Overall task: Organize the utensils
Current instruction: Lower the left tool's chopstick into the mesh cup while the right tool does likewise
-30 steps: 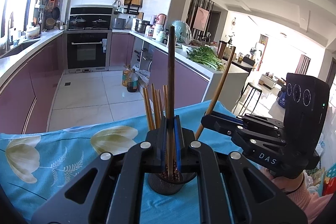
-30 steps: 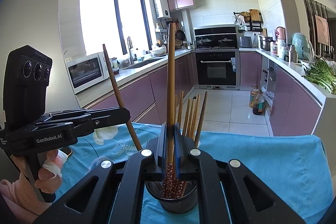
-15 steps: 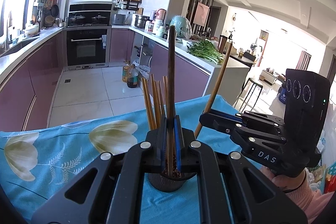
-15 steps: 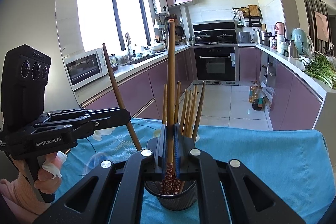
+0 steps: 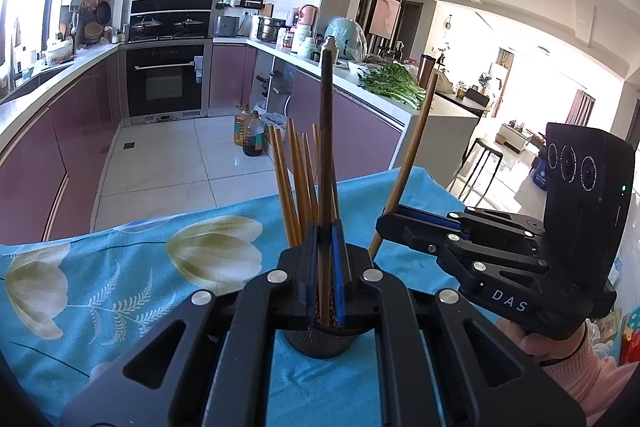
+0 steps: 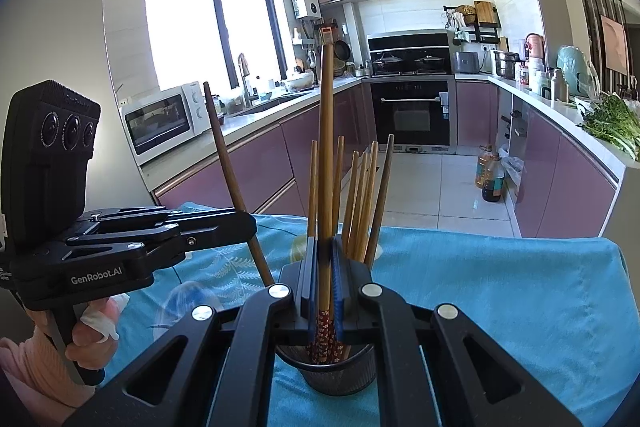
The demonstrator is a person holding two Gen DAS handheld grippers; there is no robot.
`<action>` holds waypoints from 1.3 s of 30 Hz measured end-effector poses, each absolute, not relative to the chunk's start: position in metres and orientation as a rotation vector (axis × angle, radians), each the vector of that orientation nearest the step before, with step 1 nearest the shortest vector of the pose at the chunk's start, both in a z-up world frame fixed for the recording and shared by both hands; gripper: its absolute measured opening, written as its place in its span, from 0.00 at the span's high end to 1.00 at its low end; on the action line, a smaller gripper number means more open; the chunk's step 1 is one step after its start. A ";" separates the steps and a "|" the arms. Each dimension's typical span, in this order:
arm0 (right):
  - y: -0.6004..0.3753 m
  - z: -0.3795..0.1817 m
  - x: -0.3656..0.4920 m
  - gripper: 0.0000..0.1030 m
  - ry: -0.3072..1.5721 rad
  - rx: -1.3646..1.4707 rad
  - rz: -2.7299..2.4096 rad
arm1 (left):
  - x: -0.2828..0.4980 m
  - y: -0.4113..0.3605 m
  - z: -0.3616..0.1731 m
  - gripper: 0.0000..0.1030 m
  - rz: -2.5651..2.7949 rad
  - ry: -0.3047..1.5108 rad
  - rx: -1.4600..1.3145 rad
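Note:
A black mesh holder (image 5: 316, 341) stands on the blue cloth with several wooden chopsticks (image 5: 296, 187) upright in it. My left gripper (image 5: 325, 239) is shut on a dark brown chopstick (image 5: 327, 131), held upright with its lower end inside the holder's mouth. To its right, my right gripper (image 5: 386, 223) is shut on a lighter chopstick (image 5: 414, 151). In the right wrist view, my right gripper (image 6: 325, 251) pinches that light chopstick (image 6: 326, 147), whose red patterned end dips into the holder (image 6: 340, 375). The left gripper (image 6: 250, 225) grips the dark chopstick (image 6: 226, 167) at the left.
The table wears a blue cloth with pale flowers (image 5: 120, 287), and its far edge drops to a tiled kitchen floor (image 5: 168, 163). Purple cabinets (image 6: 248, 167), an oven (image 6: 412, 111) and a counter with greens (image 5: 394, 85) lie beyond. A hand (image 6: 90, 331) holds the left gripper's handle.

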State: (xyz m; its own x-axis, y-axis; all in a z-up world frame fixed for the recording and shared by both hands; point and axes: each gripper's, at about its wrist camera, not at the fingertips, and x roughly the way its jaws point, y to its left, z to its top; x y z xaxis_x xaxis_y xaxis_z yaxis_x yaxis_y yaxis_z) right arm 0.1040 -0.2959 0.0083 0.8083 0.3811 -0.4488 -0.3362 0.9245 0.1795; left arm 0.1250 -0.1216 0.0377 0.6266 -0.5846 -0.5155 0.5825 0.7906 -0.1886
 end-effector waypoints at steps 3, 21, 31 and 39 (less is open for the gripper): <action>-0.296 0.006 0.105 0.94 0.507 0.093 0.388 | 0.126 -0.124 0.036 0.93 -0.671 0.601 0.001; -0.294 -0.008 0.106 0.94 0.547 0.095 0.394 | 0.128 -0.136 0.023 0.93 -0.671 0.640 0.031; -0.293 -0.014 0.108 0.94 0.561 0.097 0.392 | 0.135 -0.139 0.019 0.93 -0.663 0.650 0.035; -0.291 -0.017 0.115 0.94 0.571 0.107 0.385 | 0.146 -0.141 0.014 0.92 -0.642 0.664 0.034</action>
State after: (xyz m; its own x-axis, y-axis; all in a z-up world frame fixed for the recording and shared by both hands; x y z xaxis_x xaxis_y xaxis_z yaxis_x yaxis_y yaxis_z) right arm 0.1147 -0.2911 -0.0172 0.7725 0.3841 -0.5057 -0.3253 0.9233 0.2043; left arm 0.1459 -0.1413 0.0140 0.6027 -0.5440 -0.5839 0.5651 0.8075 -0.1690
